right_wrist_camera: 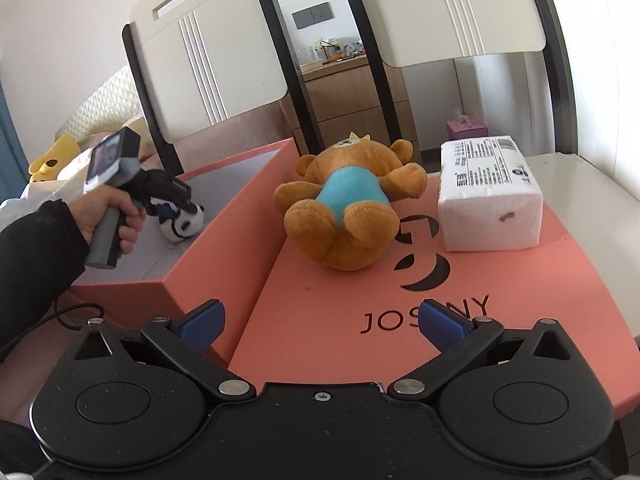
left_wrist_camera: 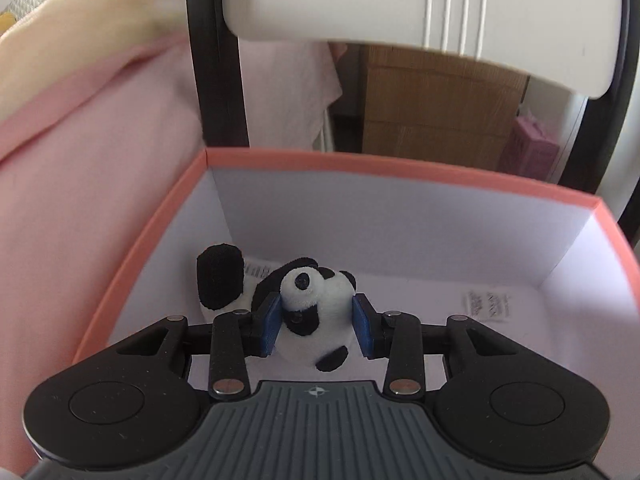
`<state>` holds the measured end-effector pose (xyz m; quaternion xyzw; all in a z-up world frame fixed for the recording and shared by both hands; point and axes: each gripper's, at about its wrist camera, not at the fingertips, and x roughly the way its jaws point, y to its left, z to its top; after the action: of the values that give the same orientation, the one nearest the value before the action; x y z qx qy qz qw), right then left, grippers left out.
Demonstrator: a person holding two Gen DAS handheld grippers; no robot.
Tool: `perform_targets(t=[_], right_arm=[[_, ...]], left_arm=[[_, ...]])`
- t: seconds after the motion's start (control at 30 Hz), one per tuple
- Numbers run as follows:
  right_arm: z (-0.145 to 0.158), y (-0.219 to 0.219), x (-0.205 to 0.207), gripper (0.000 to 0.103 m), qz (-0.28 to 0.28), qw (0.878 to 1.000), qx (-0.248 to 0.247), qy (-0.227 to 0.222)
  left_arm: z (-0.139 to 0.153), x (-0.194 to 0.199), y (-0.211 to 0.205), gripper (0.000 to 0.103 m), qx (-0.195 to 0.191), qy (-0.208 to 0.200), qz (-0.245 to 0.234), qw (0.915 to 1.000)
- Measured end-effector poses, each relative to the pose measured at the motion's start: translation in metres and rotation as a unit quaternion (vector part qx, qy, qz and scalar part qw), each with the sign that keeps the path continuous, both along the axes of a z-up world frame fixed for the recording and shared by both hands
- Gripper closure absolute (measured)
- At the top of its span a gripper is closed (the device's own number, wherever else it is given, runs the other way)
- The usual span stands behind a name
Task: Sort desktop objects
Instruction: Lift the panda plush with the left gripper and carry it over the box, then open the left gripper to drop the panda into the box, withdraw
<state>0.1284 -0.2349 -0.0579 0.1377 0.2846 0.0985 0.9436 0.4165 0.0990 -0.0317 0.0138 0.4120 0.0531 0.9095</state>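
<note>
step: left gripper is lowering the panda plush into the open pink box; looks like a drop-off in progress, my guess.
left fingers: blue pads are flanking the panda's head. Left pad is touching the plush, right pad is showing a thin gap, so whether it is gripping or letting go I cannot tell.
panda location: inside the box, toward its left wall, body seemingly resting on the white floor next to a paper label.
right gripper: is hovering spread wide, holding nothing, over the pink lid printed JOSNY.
still to sort: brown teddy bear is lying on its back on the lid, tissue pack just beside it.
how to do it well: spreading the pads fully before lifting, so fur is not snagging; pulling straight up and clear of the box rim.
next, likely: right gripper going for the bear, pinching across the blue belly, not a limb.
risk: panda is sitting near the wall, so the bear may be needing the free right half.
</note>
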Motion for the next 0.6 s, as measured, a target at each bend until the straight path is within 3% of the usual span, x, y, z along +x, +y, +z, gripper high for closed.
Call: perform_targets(t=[0.23, 0.27, 0.3, 0.33, 0.47, 0.6], right_arm=[[0.002, -0.004, 0.001, 0.000, 0.001, 1.000, -0.003, -0.005], [0.003, -0.005, 0.000, 0.000, 0.001, 1.000, -0.004, -0.006], [0.004, -0.005, 0.000, 0.000, 0.001, 1.000, -0.006, -0.009], [0.005, -0.005, -0.001, 0.000, 0.001, 1.000, -0.008, -0.011], [0.011, -0.002, -0.003, 0.000, 0.004, 0.999, -0.015, -0.028], [0.017, 0.004, -0.007, 0.000, 0.006, 0.998, -0.030, -0.047]], left_arm=[[-0.006, 0.008, 0.008, 0.052, 0.003, 0.027, -0.012, 0.9996], [-0.003, 0.006, 0.009, 0.037, -0.001, 0.021, -0.013, 0.9997], [0.000, 0.000, 0.009, 0.015, 0.002, 0.011, -0.014, 0.9998], [0.004, -0.005, 0.009, 0.009, 0.006, 0.002, -0.015, 0.9999], [0.012, -0.035, 0.003, 0.007, 0.032, -0.036, -0.060, 0.9970], [0.029, -0.070, 0.003, 0.007, 0.007, -0.058, -0.074, 0.9955]])
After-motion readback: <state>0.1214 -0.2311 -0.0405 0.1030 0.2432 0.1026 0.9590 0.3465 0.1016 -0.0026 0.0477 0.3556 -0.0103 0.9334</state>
